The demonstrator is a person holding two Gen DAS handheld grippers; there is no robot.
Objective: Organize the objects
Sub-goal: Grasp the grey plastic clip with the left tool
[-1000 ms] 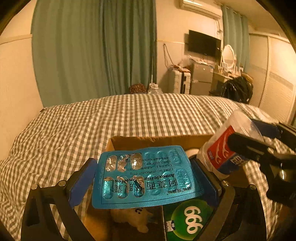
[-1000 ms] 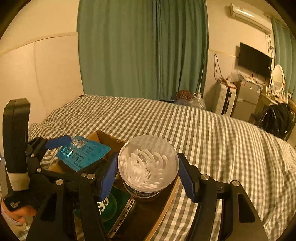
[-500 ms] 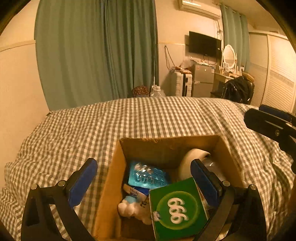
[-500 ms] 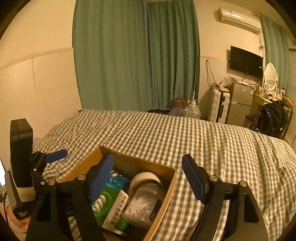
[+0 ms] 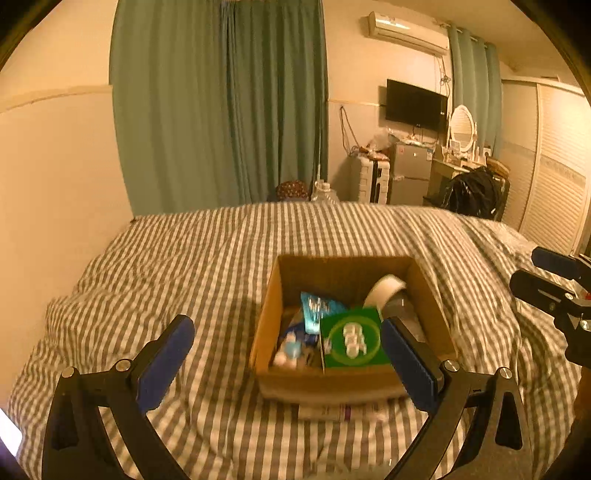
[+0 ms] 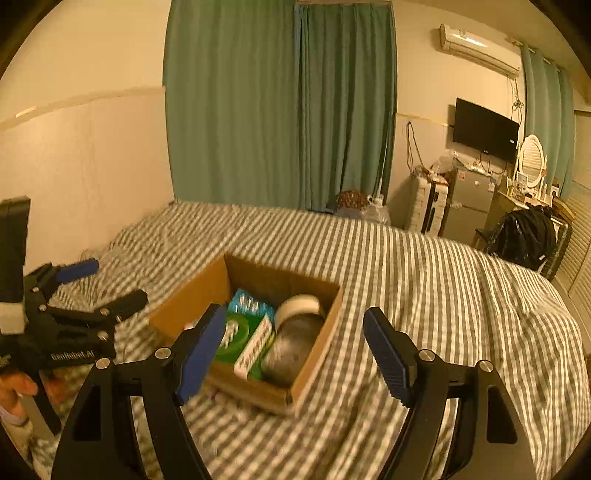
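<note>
Open brown cardboard box (image 5: 354,380) sits on the grey-and-white checked bed (image 5: 207,266), holding a green carton (image 5: 352,341), blue blister pack (image 5: 314,308) and white tape roll (image 5: 384,290). Left gripper (image 5: 291,363) and right gripper (image 6: 295,349) both empty, fingers spread wide, above the bed.

**The room around your work**

Beneath and ahead of both claws you have a gingham bedspread (image 5: 229,258). Straight ahead beyond it hang green curtains (image 5: 221,103). Ahead and to the right of your claws, a black television (image 5: 416,105) is mounted on the wall, with an air conditioner (image 5: 404,31) higher up. Below the television stand a small grey fridge (image 6: 467,205) and an oval mirror (image 6: 530,160); a black bag (image 6: 524,236) slumps near them.
</note>
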